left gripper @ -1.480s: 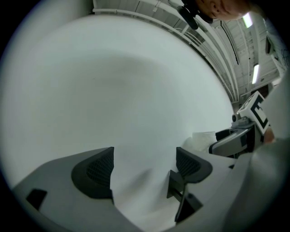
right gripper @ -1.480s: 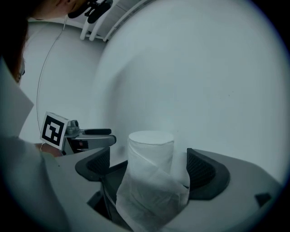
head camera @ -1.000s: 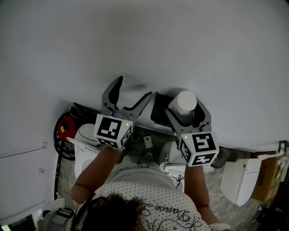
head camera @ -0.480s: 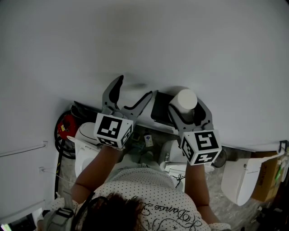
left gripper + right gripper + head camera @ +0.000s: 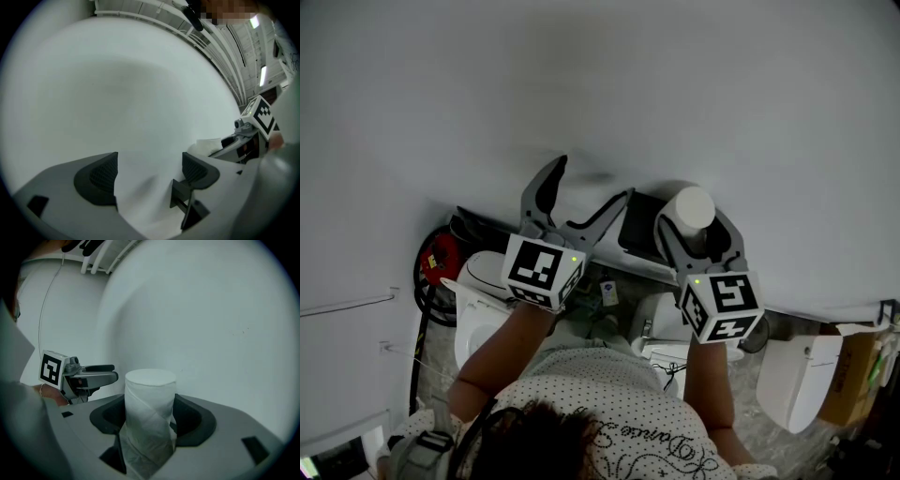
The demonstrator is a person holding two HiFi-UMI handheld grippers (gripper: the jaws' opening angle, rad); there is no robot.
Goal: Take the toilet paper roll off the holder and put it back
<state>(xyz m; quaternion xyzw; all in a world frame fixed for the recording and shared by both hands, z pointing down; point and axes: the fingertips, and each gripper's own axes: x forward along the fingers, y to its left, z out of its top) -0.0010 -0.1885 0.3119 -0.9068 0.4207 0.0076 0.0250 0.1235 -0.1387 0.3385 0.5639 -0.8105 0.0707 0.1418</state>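
Note:
A white toilet paper roll stands upright between the jaws of my right gripper, close to the white wall. The right jaws have just been closing, and both pads now touch the roll's sides. A dark holder sits on the wall just left of the roll. My left gripper is held to the left of it, level toward the bare wall, open with nothing between its pads.
The white wall fills most of every view. Far below are a white toilet, a second white toilet, a red object with dark hose, and a cardboard box. The person's patterned shirt is at the bottom.
The right gripper's jaws have narrowed onto the roll. Both hands stay where they were; the head view has shifted slightly.

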